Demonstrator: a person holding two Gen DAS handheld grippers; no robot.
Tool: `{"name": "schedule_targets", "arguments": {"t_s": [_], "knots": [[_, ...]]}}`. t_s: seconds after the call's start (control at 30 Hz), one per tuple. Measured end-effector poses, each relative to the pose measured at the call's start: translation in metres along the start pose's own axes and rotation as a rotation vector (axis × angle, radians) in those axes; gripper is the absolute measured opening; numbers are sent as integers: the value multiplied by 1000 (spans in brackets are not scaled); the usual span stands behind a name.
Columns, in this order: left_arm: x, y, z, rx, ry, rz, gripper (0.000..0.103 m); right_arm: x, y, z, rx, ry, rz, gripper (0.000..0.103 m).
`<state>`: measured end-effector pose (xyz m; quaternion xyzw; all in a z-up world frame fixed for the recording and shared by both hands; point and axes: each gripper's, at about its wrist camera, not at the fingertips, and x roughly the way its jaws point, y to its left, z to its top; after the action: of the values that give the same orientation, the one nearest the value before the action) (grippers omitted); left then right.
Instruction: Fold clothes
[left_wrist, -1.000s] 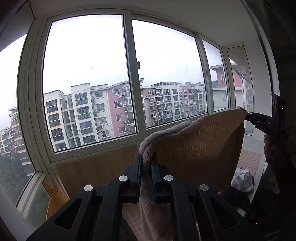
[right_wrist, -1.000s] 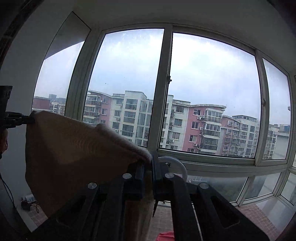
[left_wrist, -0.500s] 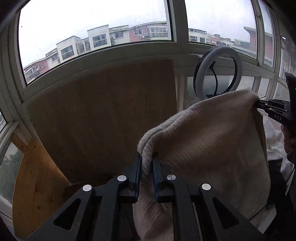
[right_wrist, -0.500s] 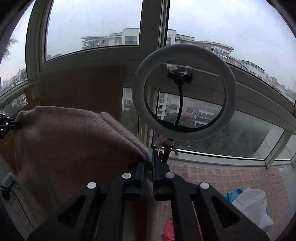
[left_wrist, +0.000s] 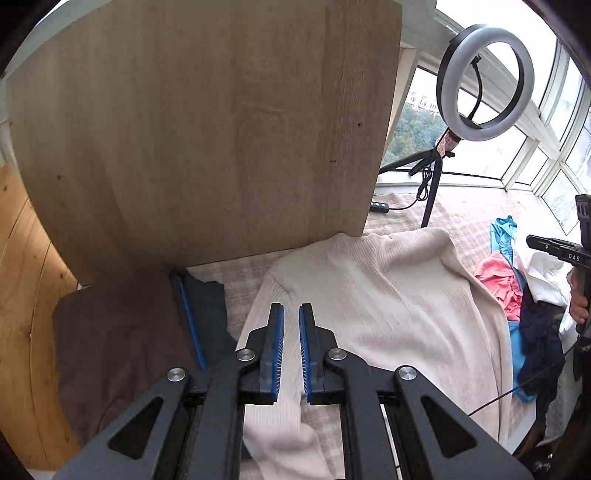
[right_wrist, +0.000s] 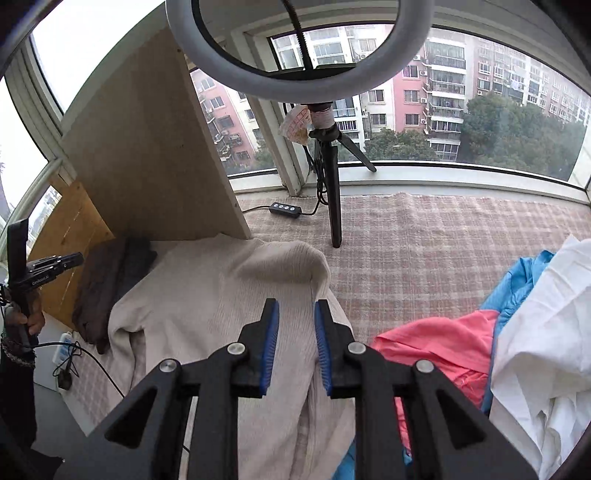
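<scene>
Beside wooden board (left_wrist: 207, 129), cream sweater (left_wrist: 369, 314) spread on checked cloth (right_wrist: 424, 240), unfolded, one shoulder humped. Left gripper (left_wrist: 291, 347) and right gripper (right_wrist: 295, 343) above it, tongs apart, empty. Folded dark garments (left_wrist: 122, 339) at board foot; mixed clothes heap (right_wrist: 517, 332) far side of sweater.

Wooden board (left_wrist: 207, 129) blocks behind; checked cloth (right_wrist: 424, 236) beside tripod (right_wrist: 332, 192) lies open.
</scene>
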<state>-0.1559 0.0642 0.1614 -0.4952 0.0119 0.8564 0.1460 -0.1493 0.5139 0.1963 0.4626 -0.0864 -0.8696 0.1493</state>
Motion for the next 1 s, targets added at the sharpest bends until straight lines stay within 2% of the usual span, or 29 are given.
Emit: {"name": "schedule_targets", "arguments": {"t_s": [0.07, 0.2, 0.3, 0.33, 0.37, 0.4, 0.5, 0.6, 0.73, 0.8, 0.87, 0.9, 1.0], "knots": [[-6, 3, -29, -21, 30, -3, 17, -30, -13, -19, 31, -14, 16, 28], [-18, 10, -88, -64, 89, -9, 18, -84, -24, -66, 56, -27, 18, 32], [-27, 15, -132, -97, 133, -14, 28, -105, -23, -104, 59, -10, -15, 45], [-30, 17, -146, -107, 148, -15, 40, -103, -22, -118, 66, -7, -29, 54], [-33, 19, -161, -118, 163, -17, 47, -99, -22, -132, 78, 3, -41, 56], [-36, 21, -175, -129, 177, -18, 48, -91, -21, -146, 90, 22, -52, 56], [2, 9, -205, -170, 263, -22, 48, -55, -21, -185, 147, 95, -85, 56], [26, 3, -215, -204, 290, -3, 48, -12, -22, -217, 204, 188, -115, 56], [46, -1, -220, -247, 298, 29, 45, 17, -17, -246, 240, 258, -85, 56], [44, -5, -218, -234, 282, 49, 34, 26, -14, -253, 241, 277, -92, 56], [42, -10, -216, -220, 264, 70, 14, 31, -11, -257, 239, 286, -66, 56], [41, -12, -215, -212, 255, 80, 8, 34, -9, -258, 232, 290, -63, 56], [29, -17, -210, -202, 222, 76, 7, 42, -5, -259, 183, 299, -119, 55]]}}
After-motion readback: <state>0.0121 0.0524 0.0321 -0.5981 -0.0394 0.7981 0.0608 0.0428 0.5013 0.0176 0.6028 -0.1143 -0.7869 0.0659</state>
